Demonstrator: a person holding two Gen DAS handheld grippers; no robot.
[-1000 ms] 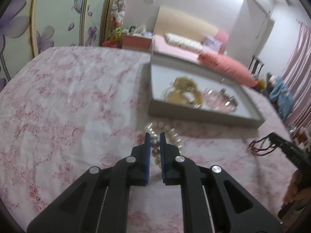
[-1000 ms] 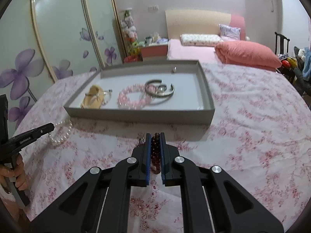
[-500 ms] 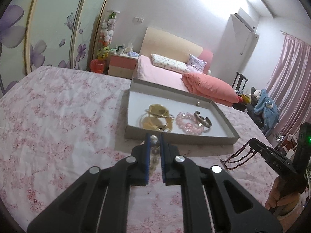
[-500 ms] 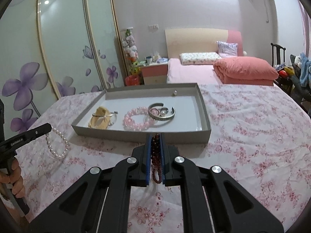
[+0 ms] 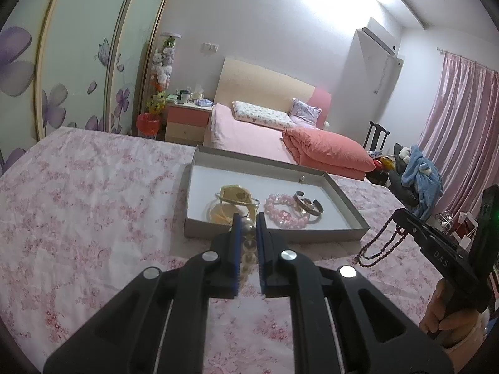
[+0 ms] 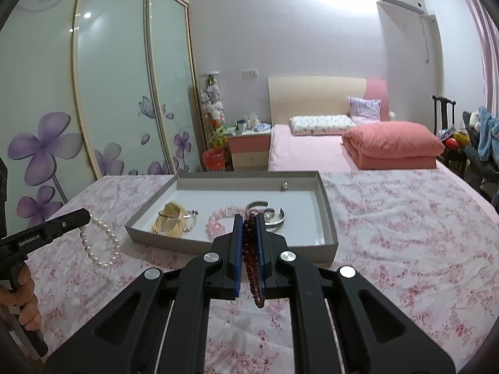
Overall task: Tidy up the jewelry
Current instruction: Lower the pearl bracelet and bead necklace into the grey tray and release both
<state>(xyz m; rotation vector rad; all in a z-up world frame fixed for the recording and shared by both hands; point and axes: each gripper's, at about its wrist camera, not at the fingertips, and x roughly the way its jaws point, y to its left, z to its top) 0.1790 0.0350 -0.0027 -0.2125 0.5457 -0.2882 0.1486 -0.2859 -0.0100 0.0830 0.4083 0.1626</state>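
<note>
My left gripper [image 5: 248, 222] is shut on a white pearl bracelet [image 5: 248, 243], which hangs from it above the floral cloth; it shows hanging in the right wrist view [image 6: 99, 243]. My right gripper [image 6: 249, 222] is shut on a dark red bead necklace [image 6: 251, 258], seen dangling in the left wrist view [image 5: 379, 243]. Both are in front of the grey tray [image 6: 327, 215], [image 5: 352, 212]. The tray holds a yellow bangle piece [image 6: 170, 221], a pink bead bracelet [image 6: 220, 219], a silver cuff [image 6: 268, 215] and a small ring [image 6: 283, 186].
The table carries a pink floral cloth [image 6: 405, 233]. Behind it are a pink bed [image 6: 312, 152] with a folded quilt [image 6: 393, 143], a nightstand [image 6: 249, 146], a flowered sliding wardrobe [image 6: 109, 93] and a chair [image 6: 443, 115].
Both grippers have lifted off the cloth with their strands, and the views have tilted up toward the room. The pearl bracelet and the bead necklace now hang in the air.
</note>
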